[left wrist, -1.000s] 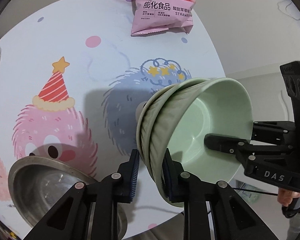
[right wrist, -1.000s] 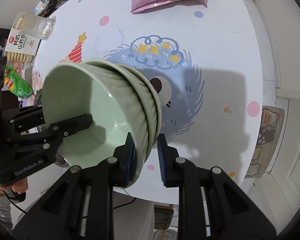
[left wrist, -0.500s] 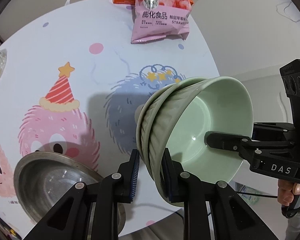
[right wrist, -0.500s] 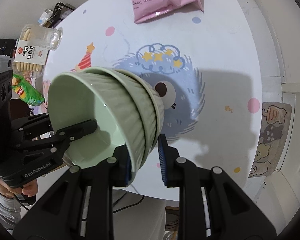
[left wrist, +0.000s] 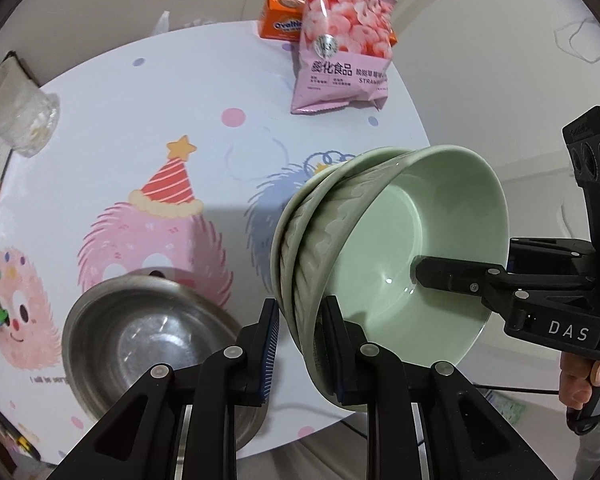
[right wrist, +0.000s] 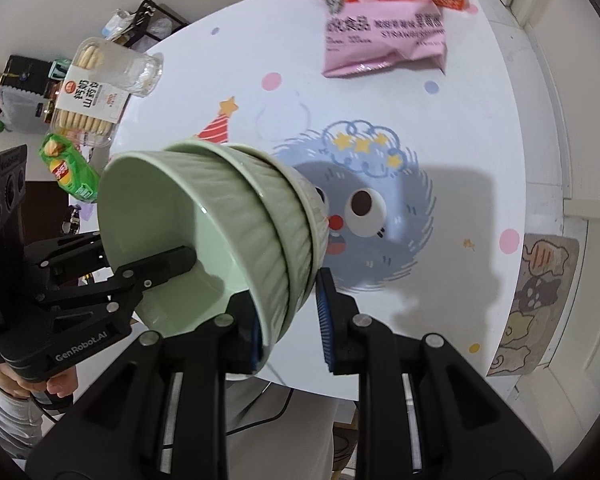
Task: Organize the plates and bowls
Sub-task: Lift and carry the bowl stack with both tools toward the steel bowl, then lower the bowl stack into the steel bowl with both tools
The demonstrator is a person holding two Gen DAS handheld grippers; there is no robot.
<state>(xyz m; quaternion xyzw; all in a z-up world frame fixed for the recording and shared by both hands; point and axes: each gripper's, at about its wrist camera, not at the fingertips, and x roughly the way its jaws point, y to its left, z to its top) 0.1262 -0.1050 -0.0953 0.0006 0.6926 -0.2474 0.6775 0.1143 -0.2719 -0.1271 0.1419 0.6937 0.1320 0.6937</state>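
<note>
left tool [left wrist: 298, 340] & right tool [right wrist: 288, 322] | both clamp nested green bowls [left wrist: 384, 248] | tilted above table [left wrist: 112, 120]

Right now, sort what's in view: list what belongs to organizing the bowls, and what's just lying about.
Job: stacked green bowls, held by left gripper and right gripper; steel bowl.

Lying about: pink snack bag, orange box, biscuit pack, green packet.
</note>
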